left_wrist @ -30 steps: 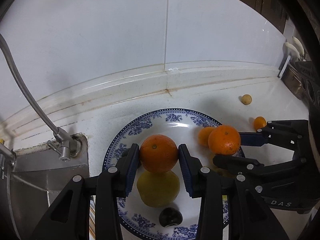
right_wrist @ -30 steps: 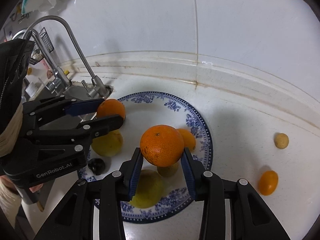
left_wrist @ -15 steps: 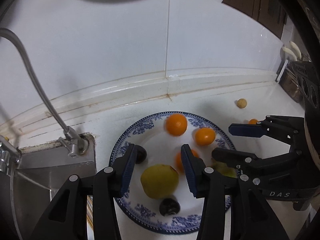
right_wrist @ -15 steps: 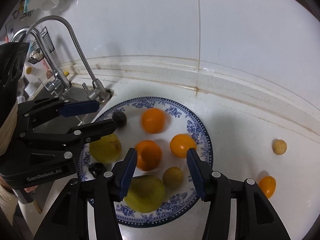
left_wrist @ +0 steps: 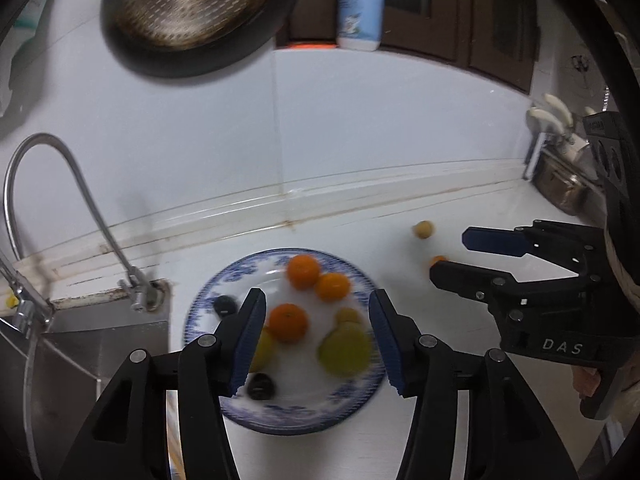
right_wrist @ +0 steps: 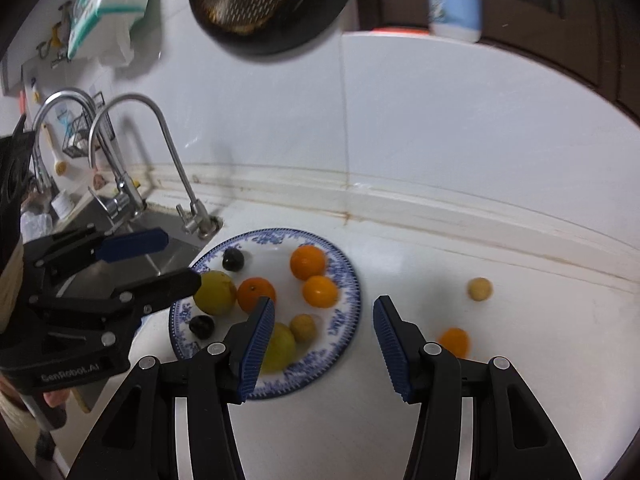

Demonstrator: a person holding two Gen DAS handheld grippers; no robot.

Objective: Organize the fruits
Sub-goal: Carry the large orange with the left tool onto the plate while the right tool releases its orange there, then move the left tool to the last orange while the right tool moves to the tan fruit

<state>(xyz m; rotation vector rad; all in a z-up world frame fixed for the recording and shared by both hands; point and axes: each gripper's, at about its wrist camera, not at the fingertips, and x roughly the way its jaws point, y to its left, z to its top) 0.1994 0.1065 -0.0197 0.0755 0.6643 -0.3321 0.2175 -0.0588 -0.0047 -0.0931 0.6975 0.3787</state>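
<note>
Both grippers hang above the counter with nothing in them: the right gripper (right_wrist: 324, 338) has its jaws spread wide over the plate's right rim, and the left gripper (left_wrist: 318, 334) is just as wide over the plate's near half.

Nearest the right gripper, just off its right finger, a small orange fruit (right_wrist: 454, 342) lies loose on the counter (right_wrist: 440, 420), outside the blue-patterned plate (right_wrist: 348, 276). Farther back, toward the wall edge, sits a pale yellow fruit (right_wrist: 479, 289), also off the plate. Both are round, so no long axis governs the grasp.

Both strays lie to the right of the plate, so the right gripper is clearly the nearer one; the left would have to cross the plate. Judging by this, a short shift rightward and down would straddle the orange fruit.

On the plate already: three oranges, two yellow-green fruits, a small tan one and two dark ones.
</note>
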